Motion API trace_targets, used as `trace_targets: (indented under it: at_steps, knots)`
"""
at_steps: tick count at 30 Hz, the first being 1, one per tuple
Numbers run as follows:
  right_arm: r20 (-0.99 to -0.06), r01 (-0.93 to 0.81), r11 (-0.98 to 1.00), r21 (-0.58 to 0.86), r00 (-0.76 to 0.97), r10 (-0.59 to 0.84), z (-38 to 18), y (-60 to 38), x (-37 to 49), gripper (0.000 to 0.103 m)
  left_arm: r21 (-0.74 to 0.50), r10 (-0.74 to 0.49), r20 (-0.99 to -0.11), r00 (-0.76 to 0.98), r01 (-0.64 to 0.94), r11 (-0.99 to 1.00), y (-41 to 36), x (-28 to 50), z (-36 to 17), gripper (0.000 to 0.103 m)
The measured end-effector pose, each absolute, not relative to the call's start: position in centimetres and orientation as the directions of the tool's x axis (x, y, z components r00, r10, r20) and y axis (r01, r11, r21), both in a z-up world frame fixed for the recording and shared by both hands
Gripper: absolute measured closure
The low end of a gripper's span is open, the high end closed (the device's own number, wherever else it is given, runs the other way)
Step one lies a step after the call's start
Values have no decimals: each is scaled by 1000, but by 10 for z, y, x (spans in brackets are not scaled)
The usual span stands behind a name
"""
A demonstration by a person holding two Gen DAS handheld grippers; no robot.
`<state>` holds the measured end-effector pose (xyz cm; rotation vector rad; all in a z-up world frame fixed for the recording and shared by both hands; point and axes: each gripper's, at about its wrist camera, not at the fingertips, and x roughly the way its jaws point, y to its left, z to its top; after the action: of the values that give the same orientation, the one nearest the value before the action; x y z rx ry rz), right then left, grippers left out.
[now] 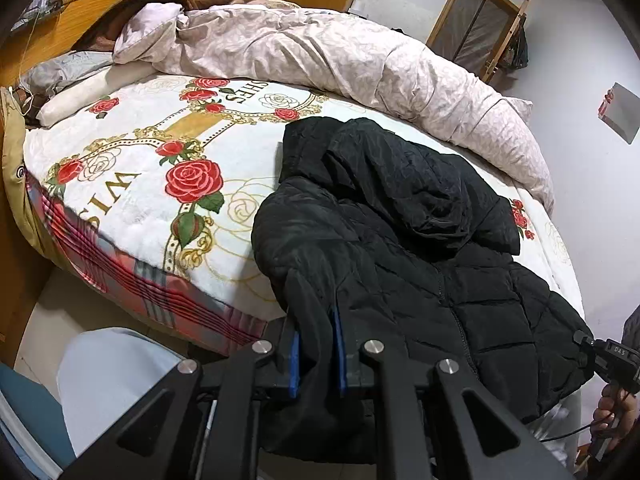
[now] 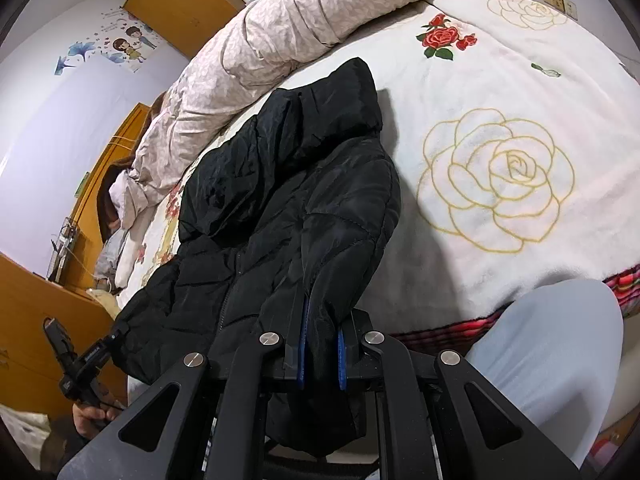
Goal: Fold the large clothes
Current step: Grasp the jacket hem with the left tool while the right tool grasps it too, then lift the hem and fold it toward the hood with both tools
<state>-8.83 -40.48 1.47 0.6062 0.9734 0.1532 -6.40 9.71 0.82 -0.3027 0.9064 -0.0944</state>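
Two wrist views of a black padded jacket (image 1: 400, 240) lying on a bed (image 1: 132, 200), its near hem raised at two places.

Left tool (image 1: 316, 356): the blue pads (image 1: 294, 360) stand almost together, pinching a fold of the jacket's hem. The cloth runs down between them and hangs below the tool, where the linkage bars cut it off, so the exact edge held cannot be made out. Right tool (image 2: 320, 356): likewise nearly closed on a fold of the same hem, with the fabric draping past the blue pads (image 2: 301, 356) and hiding the fingertips.

Ahead of both tools the jacket rises from the grip and spreads over the bed, hood (image 2: 344, 92) farthest away and zip (image 1: 452, 296) running up the middle. Its sleeves are hard to tell apart from the dark, creased body.

Beyond the jacket, a pale patterned quilt (image 1: 320, 48) lies bunched along the far side of the rose-printed blanket (image 2: 500, 184). A wooden headboard (image 1: 104, 4) is to the far left of the left tool, and a wooden wardrobe (image 2: 180, 4) stands beyond the quilt in the right view.

Beside each tool, low in the picture, a knee in pale trousers (image 2: 552, 360) covers part of the bed's edge. Each view catches the opposite tool at its margin, with a hand (image 1: 616, 412) on the handle; those jaws are not visible from there.
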Motion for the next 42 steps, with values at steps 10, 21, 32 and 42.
trace_targets:
  at_steps: [10, 21, 32, 42]
  knots:
    - [-653, 63, 841, 538, 662, 368, 55, -404, -52, 92, -346, -237, -673, 701, -14, 938, 102, -24, 45, 89]
    - [-595, 79, 830, 552, 735, 326, 83, -415, 32, 92, -433, -258, -589, 766, -29, 901, 119, 71, 66, 89]
    - [-685, 197, 816, 544, 666, 296, 43, -428, 179, 91, -400, -223, -656, 721, -81, 913, 109, 211, 29, 89]
    - [-782, 275, 836, 474, 568, 257, -35, -425, 245, 91, -352, -186, -745, 641, -140, 926, 93, 283, -53, 86]
